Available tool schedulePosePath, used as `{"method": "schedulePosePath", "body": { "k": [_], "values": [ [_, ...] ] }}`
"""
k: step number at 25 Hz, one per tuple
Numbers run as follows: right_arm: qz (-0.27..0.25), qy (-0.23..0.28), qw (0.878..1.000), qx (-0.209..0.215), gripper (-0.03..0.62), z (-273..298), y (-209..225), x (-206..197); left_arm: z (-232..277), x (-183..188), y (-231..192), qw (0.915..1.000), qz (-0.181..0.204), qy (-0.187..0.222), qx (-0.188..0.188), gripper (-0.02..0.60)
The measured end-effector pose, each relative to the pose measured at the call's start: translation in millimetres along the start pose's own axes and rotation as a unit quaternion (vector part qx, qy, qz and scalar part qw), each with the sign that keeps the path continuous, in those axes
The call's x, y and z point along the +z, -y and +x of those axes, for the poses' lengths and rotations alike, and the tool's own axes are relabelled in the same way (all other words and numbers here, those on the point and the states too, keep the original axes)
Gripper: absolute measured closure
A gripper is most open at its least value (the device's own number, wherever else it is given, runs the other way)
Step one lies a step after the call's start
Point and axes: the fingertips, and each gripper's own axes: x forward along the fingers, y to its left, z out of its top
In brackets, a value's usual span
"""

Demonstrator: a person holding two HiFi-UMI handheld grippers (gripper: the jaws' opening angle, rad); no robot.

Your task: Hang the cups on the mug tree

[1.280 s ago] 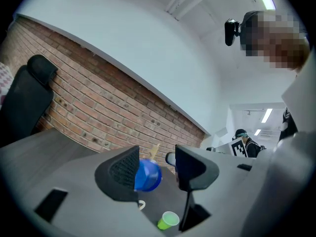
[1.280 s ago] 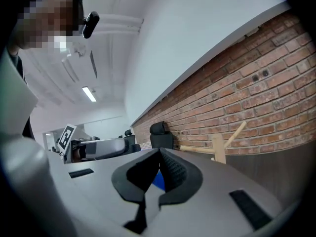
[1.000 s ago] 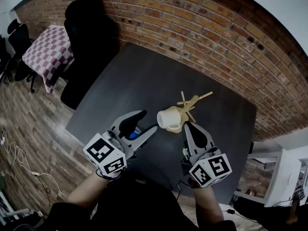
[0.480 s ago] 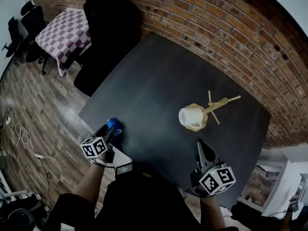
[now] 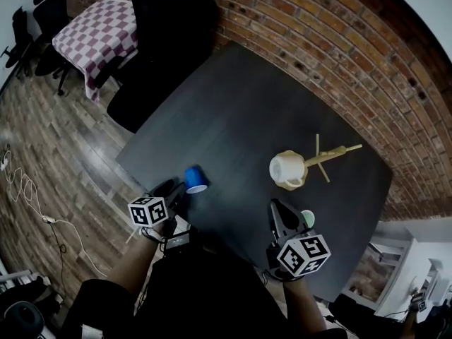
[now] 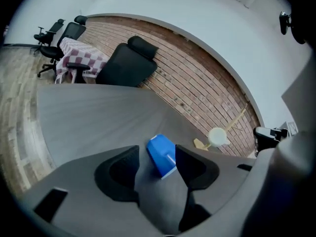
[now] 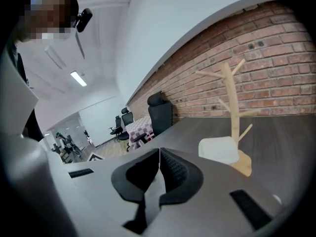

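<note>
A blue cup sits on the dark table near its front-left edge. My left gripper is low at that edge, right behind the cup. In the left gripper view the blue cup shows between the open fingertips, with a small gap on its left side. A white cup rests sideways low on the wooden mug tree. The right gripper is shut and empty, pointing at the white cup and mug tree. A green round thing peeks out beside it.
A brick wall runs behind the table. A black office chair stands at the table's far left corner, with a checkered table beyond it. Cables lie on the wooden floor at the left.
Both grippers have dropped away from the camera to the table's near edge. The left one now sits just behind the blue cup. The white cup and tree have not moved.
</note>
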Motion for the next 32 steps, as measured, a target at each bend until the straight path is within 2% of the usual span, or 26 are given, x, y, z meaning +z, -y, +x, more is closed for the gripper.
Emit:
{"method": "schedulePosePath", "body": {
  "k": [3, 6, 8, 12, 14, 15, 22, 24, 25, 26, 32],
  "values": [
    [0.042, -0.049, 0.997, 0.030, 0.563, 28, -17, -35, 1, -5, 13, 0.9990, 0.029, -0.022, -0.026, 0.347],
    [0.111, -0.097, 0.987, 0.061, 0.562, 63, -36, -70, 2, -8, 21, 0.9965, 0.056, -0.044, -0.045, 0.347],
    [0.128, -0.123, 0.982, 0.067, 0.562, 87, -46, -89, 2, -7, 25, 0.9956, 0.059, -0.048, -0.054, 0.347],
    [0.115, -0.165, 0.978, 0.049, 0.548, 131, -56, -119, -4, 6, 28, 0.9950, 0.058, -0.043, -0.069, 0.347],
    [0.115, -0.180, 0.976, 0.034, 0.436, 152, -56, -130, -9, 13, 26, 0.9948, 0.059, -0.040, -0.072, 0.347],
    [0.117, -0.185, 0.975, 0.025, 0.433, 162, -55, -133, -12, 17, 24, 0.9948, 0.059, -0.038, -0.074, 0.347],
    [0.093, -0.186, 0.977, -0.049, 0.434, 201, -33, -132, -24, 40, 10, 0.9955, 0.050, -0.022, -0.078, 0.347],
    [0.077, -0.185, 0.978, -0.058, 0.465, 206, -32, -130, -26, 47, 7, 0.9956, 0.048, -0.018, -0.079, 0.347],
    [0.066, -0.183, 0.979, -0.061, 0.531, 207, -32, -128, -27, 50, 5, 0.9957, 0.046, -0.015, -0.079, 0.347],
    [0.056, -0.180, 0.980, -0.065, 0.551, 208, -32, -126, -28, 52, 3, 0.9958, 0.044, -0.013, -0.079, 0.348],
    [0.039, -0.162, 0.984, -0.062, 0.554, 201, -35, -112, -30, 59, -3, 0.9961, 0.037, -0.009, -0.080, 0.348]
  ]
}}
